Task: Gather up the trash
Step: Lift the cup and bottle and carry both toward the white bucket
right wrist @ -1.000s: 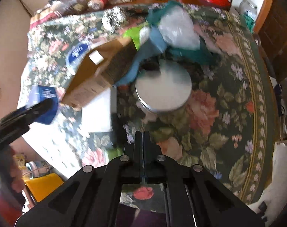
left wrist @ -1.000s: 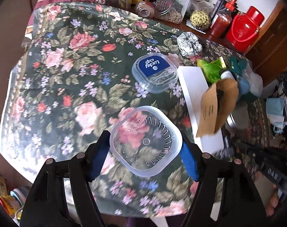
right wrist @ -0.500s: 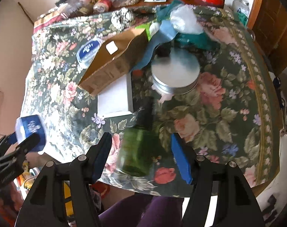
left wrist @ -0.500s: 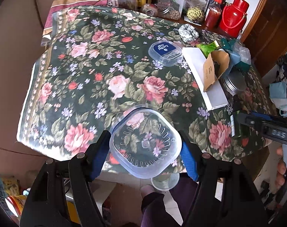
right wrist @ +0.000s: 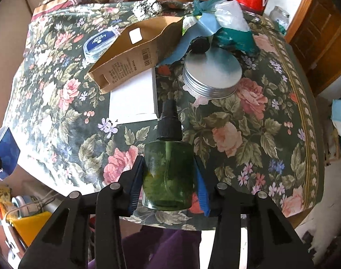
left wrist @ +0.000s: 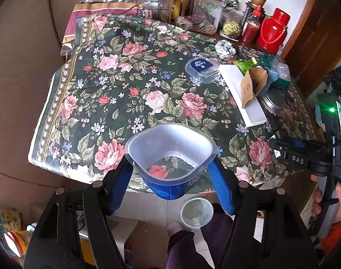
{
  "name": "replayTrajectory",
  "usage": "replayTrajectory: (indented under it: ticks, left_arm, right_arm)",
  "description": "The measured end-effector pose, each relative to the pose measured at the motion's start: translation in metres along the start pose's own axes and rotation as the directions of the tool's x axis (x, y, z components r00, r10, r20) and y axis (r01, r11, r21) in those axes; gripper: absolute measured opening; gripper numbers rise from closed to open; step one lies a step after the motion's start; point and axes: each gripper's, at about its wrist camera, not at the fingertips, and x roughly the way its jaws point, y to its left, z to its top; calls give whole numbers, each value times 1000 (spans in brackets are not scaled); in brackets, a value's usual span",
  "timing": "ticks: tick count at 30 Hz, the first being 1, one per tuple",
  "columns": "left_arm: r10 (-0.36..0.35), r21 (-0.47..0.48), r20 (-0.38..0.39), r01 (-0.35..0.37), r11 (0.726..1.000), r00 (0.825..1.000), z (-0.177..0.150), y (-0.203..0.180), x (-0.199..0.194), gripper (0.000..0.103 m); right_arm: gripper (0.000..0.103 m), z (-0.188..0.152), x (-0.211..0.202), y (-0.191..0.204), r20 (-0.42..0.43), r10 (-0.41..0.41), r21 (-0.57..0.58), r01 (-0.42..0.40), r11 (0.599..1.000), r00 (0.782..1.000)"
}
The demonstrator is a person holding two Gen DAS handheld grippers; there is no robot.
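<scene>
Since a second ago the left gripper (left wrist: 170,172) has carried the clear square plastic tub with a blue label (left wrist: 170,161) back past the table edge, while the right gripper (right wrist: 168,179), then shut and empty, is closing on a green glass bottle with a black cap (right wrist: 168,170).

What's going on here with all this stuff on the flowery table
A person is clearing trash with two tools. The left hand-held gripper holds an empty clear plastic tub near the table's front edge. The right hand-held gripper is closing on a green bottle with a black cap. A cardboard sleeve, a foil ball and a blue-labelled lid remain on the floral tablecloth.
</scene>
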Motion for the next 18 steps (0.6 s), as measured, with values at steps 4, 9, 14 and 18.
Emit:
replayTrajectory:
  ticks: [4,9,14,18]
  left_arm:
    - [-28,35,10,27,999,1000,1,0,5,66]
    - [-95,67,63,90,994,994,8,-7,-9,66]
    - [-170,104,114,159,982,979,11,-21,-36,65]
    - [-219,116,143,204,972,965,6,-32,-59,65]
  right_arm:
    - [38,-11,-16,-5,36,21,60,-23,998,999]
    - [38,-18,-51,-9,118,19,111,-32,993,993]
    - [38,-32,-89,-14,197,30,138,-58,989,980]
    - [38,-40,-116,-8,252,36,124,-69,990,967]
